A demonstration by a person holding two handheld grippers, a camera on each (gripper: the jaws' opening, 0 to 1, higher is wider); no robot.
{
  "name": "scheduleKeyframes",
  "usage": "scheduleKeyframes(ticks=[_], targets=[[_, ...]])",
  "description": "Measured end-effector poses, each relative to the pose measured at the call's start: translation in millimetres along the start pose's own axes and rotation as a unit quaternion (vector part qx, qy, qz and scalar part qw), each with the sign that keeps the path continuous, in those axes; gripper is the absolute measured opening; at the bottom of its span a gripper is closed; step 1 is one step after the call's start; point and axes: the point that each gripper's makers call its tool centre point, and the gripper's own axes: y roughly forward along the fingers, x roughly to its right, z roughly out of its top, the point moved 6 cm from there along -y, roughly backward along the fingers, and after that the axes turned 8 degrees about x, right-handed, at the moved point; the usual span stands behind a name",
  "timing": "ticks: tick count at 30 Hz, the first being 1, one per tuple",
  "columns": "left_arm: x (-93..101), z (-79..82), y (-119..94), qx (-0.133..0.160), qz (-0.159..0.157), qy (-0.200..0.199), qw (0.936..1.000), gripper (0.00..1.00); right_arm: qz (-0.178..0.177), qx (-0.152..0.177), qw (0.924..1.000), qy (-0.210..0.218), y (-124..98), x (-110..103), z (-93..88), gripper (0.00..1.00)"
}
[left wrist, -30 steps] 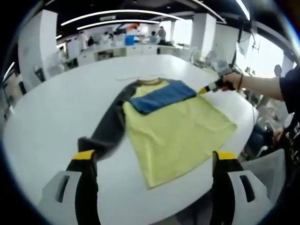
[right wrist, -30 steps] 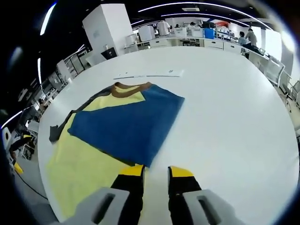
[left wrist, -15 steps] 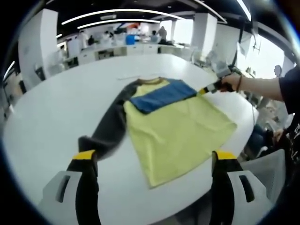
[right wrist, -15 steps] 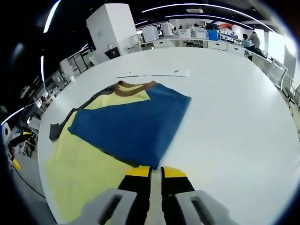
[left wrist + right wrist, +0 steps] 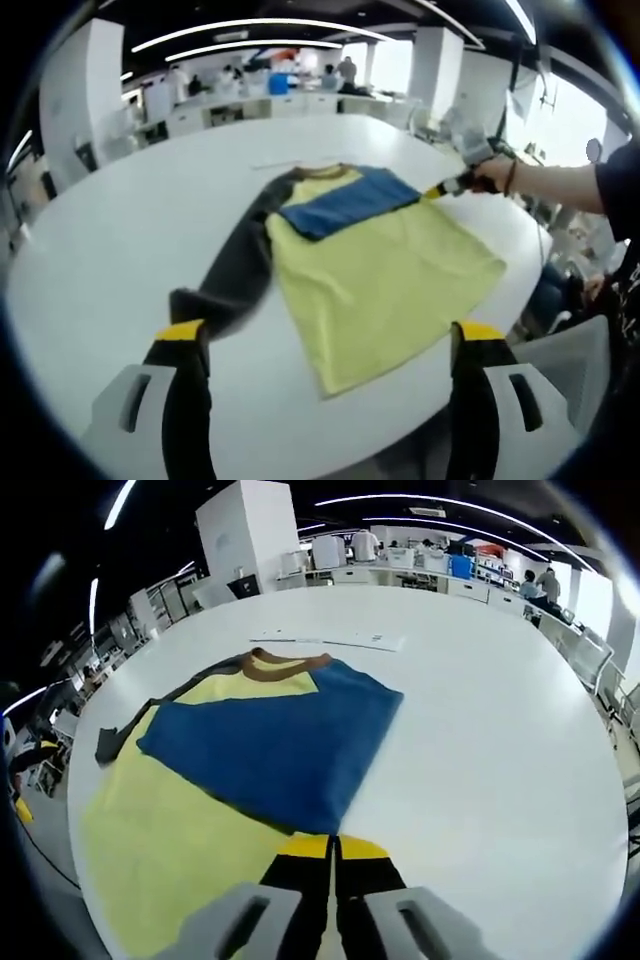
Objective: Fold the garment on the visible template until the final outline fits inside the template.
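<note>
A long-sleeved shirt with a yellow body [image 5: 390, 270] lies flat on the white round table [image 5: 100, 250]. Its dark grey sleeve [image 5: 240, 260] stretches out toward the left. Its blue sleeve [image 5: 345, 203] is folded across the chest. My left gripper [image 5: 328, 335] hovers over the table's near edge, wide open with nothing in it. The right gripper [image 5: 438, 191], in a person's hand [image 5: 490, 178], meets the blue sleeve's end. In the right gripper view, my right gripper [image 5: 333, 848] is shut where the blue sleeve [image 5: 270, 745] ends, beside the yellow body [image 5: 170, 820] and brown collar [image 5: 285, 667].
A thin strip of markings [image 5: 325, 640] lies on the table [image 5: 500, 740] beyond the collar. White desks with several people [image 5: 300, 85] stand far behind. A white pillar [image 5: 250, 525] and chairs [image 5: 580, 630] ring the table. The table's rim runs close under my left gripper.
My right gripper's jaws have come together from a narrow gap at the blue sleeve's end. The shirt and my left gripper have barely moved.
</note>
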Motion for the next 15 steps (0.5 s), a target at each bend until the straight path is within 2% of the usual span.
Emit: scheduleKeyframes(ticks=[4,15], targets=[[-0.1,0.9,0,0.003,0.0,0.0,1.0,0.96,-0.01,0.0,0.9999,-0.01,0,5,0.5,0.0],[-0.7,0.0,0,0.001,0.002,-0.001,1.0,0.96,-0.024,-0.004,0.9997,-0.002,-1,20,0.4,0.0]])
